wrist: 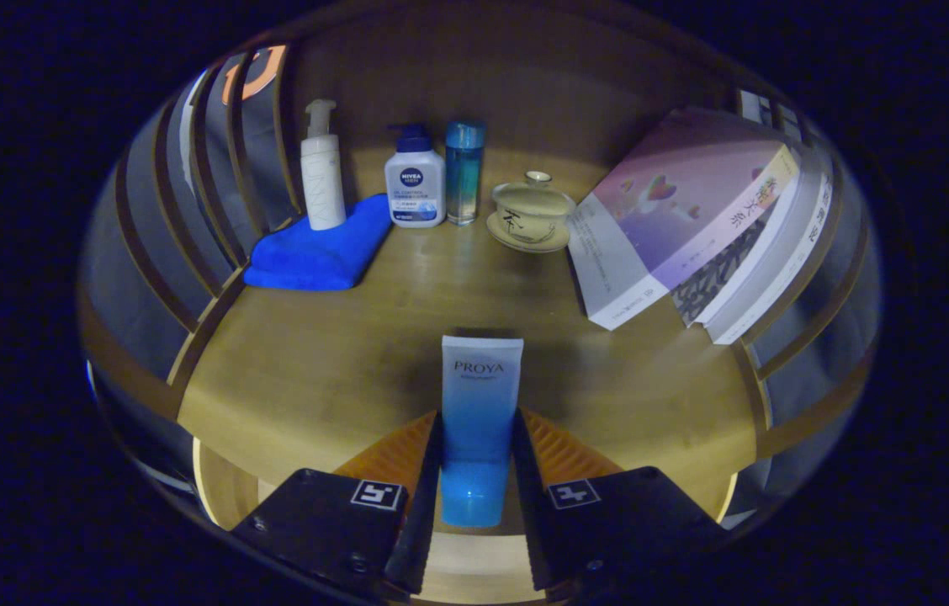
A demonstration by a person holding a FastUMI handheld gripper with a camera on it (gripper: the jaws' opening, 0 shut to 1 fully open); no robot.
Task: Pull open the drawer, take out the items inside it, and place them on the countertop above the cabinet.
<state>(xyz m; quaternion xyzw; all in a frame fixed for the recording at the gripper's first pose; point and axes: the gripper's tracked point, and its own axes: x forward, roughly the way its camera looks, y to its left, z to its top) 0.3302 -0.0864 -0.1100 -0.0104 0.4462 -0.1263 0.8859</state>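
Fingers (477,471) clamped on tube (479,412) at its lower body — held upright over desk (315,370), ahead of bottles. Judged light, soft-walled, slick; best gripped low, near cap.

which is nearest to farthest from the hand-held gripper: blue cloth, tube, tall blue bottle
1. Tube: clamped between the fingers of the hand-held gripper.
2. Blue cloth: beyond the fingers, to the left on the countertop.
3. Tall blue bottle: farthest, in the back row beside the lidded cup.
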